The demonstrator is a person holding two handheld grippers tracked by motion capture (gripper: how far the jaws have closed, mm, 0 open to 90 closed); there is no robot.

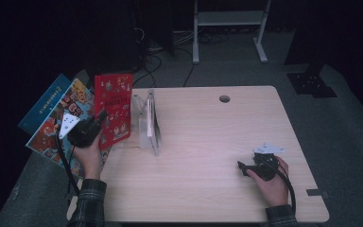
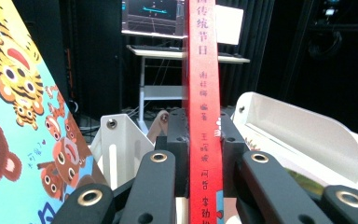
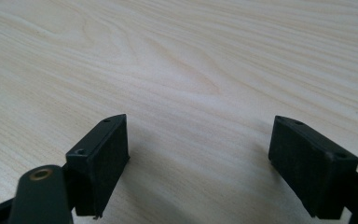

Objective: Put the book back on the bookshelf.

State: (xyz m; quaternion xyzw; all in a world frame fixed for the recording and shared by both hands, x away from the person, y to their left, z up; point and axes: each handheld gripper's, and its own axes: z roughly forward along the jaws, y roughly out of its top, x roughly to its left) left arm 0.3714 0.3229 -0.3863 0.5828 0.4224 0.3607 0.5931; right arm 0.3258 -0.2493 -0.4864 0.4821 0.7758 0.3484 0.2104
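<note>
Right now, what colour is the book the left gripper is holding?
Red, with small pictures on the cover; the book in the left gripper shows best in the high view.

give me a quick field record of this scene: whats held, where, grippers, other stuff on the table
held: red book, clamped by its spine in the left hand-held gripper
where: upright at the table's left edge, just left of the white rack
right hand-held gripper: open, nothing between the jaws, low over bare wood at the right
other books: tiger book and blue book leaning beyond the left edge
rack: already holds thin books
</note>
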